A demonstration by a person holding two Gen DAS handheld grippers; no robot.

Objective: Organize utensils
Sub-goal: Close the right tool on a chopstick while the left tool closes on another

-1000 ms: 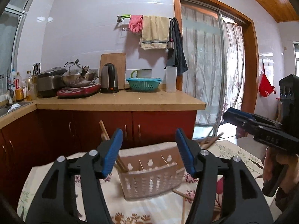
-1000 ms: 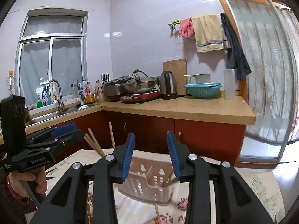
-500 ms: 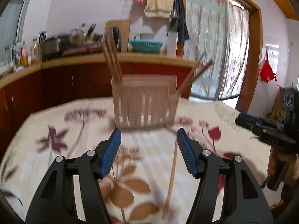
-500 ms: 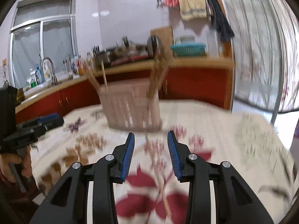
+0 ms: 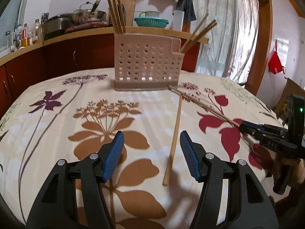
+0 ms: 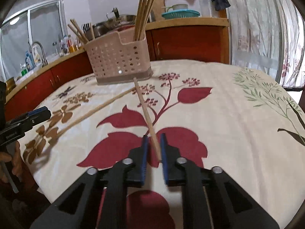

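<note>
Roughly, left to right:

Left hand-held gripper: the left hand-held gripper [image 5: 151,152] hangs low over the flower-printed tablecloth [image 5: 57,126], its blue ribbed pads spread wide apart and holding nothing.

Nearer loose stick: a pale, slim wooden chopstick [image 5: 174,135] lies flat on the cloth just ahead of that gripper, toward its right pad; its long axis runs away from the gripper toward the holder, so the pads stand on either side of it.

Holder: a beige perforated plastic chopstick holder [image 5: 147,66] stands upright at the far end of the cloth, with bundles of wooden chopsticks leaning out of its compartments. It lies straight ahead of both grippers.

Right hand-held gripper: the right hand-held gripper [image 6: 153,152] has its blue pads drawn close around a second thin wooden chopstick [image 6: 145,112]. Whether they pinch it or only bracket it I cannot tell. That stick points forward, its far tip just short of the holder's base.

Third stick: in the left view another thin stick seems to lie alongside it.

Judgement: the right arm looks further along; its stick must be lifted and stood on end.

Surfaces: smooth round sticks, soft cloth, rigid holed plastic.
</note>
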